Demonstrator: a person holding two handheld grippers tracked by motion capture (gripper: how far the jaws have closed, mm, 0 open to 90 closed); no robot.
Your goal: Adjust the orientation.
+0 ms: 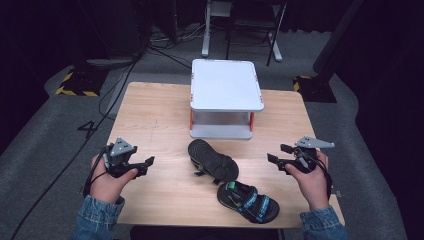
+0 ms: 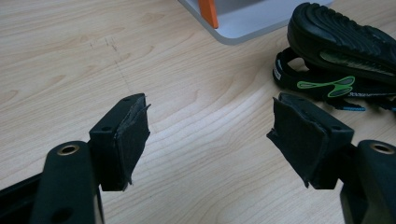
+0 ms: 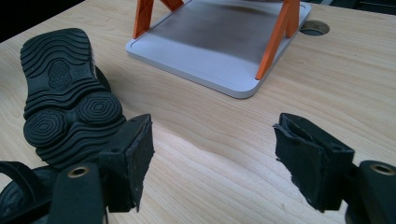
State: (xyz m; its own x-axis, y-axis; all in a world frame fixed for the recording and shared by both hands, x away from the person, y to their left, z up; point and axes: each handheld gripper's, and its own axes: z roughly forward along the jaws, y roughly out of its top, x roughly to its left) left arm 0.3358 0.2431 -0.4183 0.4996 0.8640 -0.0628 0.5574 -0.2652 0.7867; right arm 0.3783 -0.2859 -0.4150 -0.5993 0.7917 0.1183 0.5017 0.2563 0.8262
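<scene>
- Spreading under everything, the wooden table is carrying a white two-tier shelf at its far middle.
- Lying just in front of the shelf, the overturned sandal is showing its black sole, and the upright sandal is sitting just beyond it, nearer the person.
- Hovering left of the sandals, the left gripper is standing wide and empty.
- Hovering to their right, the right gripper is gaping wide, gripping nothing.

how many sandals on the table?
2. One sandal lies sole-up mid-table, in front of the shelf. The other sits upright nearer the person, beside it. None seem hidden.
</scene>
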